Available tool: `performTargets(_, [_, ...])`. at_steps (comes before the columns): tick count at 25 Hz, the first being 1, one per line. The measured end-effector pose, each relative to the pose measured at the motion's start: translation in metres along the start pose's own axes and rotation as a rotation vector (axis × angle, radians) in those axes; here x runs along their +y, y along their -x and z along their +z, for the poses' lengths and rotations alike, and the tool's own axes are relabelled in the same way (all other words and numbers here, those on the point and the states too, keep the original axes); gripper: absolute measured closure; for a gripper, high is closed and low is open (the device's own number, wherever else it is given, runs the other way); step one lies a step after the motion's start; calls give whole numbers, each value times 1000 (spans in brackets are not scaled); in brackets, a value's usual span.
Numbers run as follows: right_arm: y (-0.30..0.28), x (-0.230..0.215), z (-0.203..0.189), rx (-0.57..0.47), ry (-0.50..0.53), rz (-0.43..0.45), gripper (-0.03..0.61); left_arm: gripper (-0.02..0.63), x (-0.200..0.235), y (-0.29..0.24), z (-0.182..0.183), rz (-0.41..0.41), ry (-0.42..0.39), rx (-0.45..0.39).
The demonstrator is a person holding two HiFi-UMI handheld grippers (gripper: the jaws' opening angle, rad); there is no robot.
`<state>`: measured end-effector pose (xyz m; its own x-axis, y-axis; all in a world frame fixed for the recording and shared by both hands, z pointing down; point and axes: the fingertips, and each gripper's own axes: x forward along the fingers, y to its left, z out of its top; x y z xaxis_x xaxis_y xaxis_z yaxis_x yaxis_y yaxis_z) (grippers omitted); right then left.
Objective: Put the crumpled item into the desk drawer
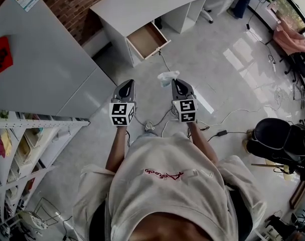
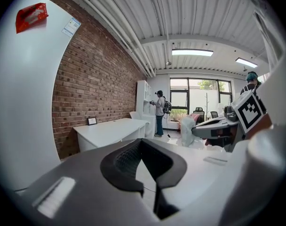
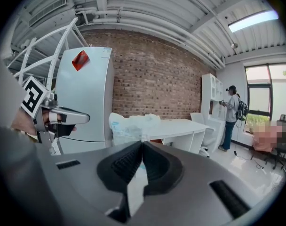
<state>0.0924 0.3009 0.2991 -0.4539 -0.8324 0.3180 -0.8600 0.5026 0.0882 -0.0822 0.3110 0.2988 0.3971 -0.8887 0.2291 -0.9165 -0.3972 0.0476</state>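
pinching crumpled item [image 1: 167, 76] in right gripper [image 1: 176, 82], floor [image 1: 202, 54] between, drawer [image 1: 147, 40] open

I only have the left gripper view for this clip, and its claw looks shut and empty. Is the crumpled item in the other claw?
Observer: Yes. The right gripper view shows the right claw shut on the crumpled item, a whitish plastic wad.
Operator: Is the drawer open? I can't see it here.
Observer: The head view shows the drawer pulled out, nothing visible inside.
Operator: Are the claws at it?
Observer: No. The left claw and right claw are side by side, with floor between them and the desk.
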Motion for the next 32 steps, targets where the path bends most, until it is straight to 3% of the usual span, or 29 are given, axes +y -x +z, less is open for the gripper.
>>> performTargets(10, [-77, -6, 27, -10, 15, -15, 566, 604, 66, -55, 17, -7, -3, -21])
performTargets(21, [-93, -24, 16, 6, -8, -65, 566, 604, 67, -87, 20, -69, -30, -11])
performTargets(32, [-103, -26, 14, 6, -18, -55, 566, 604, 71, -95, 14, -68, -31, 5])
